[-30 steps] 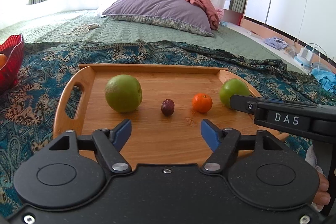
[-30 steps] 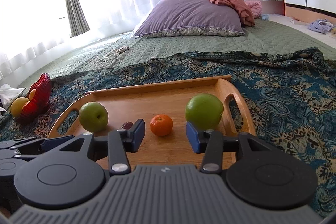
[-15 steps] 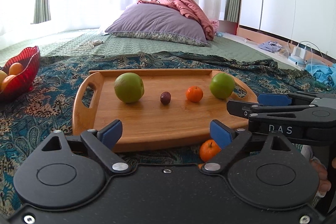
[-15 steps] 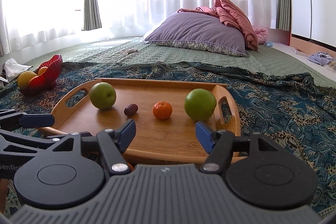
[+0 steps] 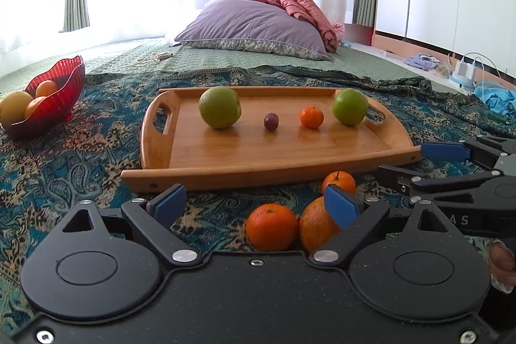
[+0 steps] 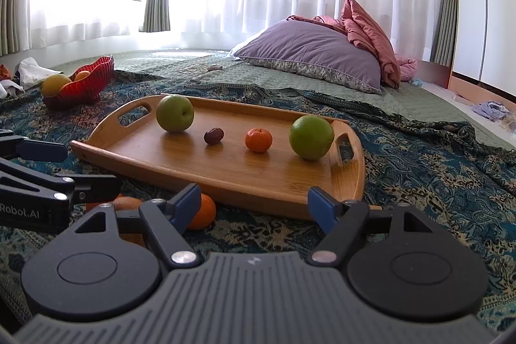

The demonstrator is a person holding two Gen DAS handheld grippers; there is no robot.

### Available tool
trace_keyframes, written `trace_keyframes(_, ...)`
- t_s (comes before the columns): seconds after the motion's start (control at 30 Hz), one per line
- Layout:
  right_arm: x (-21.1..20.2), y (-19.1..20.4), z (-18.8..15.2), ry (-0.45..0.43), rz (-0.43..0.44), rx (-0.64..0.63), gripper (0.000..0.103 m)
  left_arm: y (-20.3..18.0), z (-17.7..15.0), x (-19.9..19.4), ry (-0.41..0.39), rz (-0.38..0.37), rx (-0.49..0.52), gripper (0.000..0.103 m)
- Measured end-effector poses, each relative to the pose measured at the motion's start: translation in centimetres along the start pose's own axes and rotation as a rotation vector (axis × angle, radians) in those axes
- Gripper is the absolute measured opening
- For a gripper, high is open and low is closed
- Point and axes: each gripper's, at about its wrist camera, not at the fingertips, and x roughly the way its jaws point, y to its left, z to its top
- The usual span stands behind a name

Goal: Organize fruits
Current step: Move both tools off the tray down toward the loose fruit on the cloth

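Fruits sat spaced along the wooden tray (image 5: 271, 157); both grippers' jaws had just been opening, empty, above loose oranges (image 5: 271, 226).

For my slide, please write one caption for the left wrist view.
Open left gripper above three oranges on patterned cloth, before a wooden tray of four fruits.

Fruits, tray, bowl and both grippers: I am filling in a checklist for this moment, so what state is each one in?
Wooden tray: flat on the patterned blanket, holding four fruits in a row.
Green apples: upright at the row's ends.
Date: beside the small mandarin, apart.
Three oranges: off the tray, on the blanket.
Red bowl: holding fruit.
Left gripper: open, empty, jaws just opening.
Right gripper: open, empty, jaws just opening.
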Motion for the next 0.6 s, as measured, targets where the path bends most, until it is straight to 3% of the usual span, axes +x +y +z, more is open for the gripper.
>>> trace_keyframes(0.2, -0.7, 0.8, -1.7, 0.015, -0.029, -0.081, 0.084, 0.3, -0.7, -0.7, 0.008, 0.014, 0.036, 0.084)
trace_keyframes(0.47, -1.7, -0.2, -2.7, 0.026, -0.076, -0.048, 0.084, 0.7, -1.7, -0.6, 0.041, 0.005, 0.041, 0.050)
trace_keyframes(0.6, -2.3, -0.6, -3.2, 0.020, -0.100, -0.043, 0.080, 0.8, -1.8, -0.3, 0.048, -0.007, 0.027, 0.048)
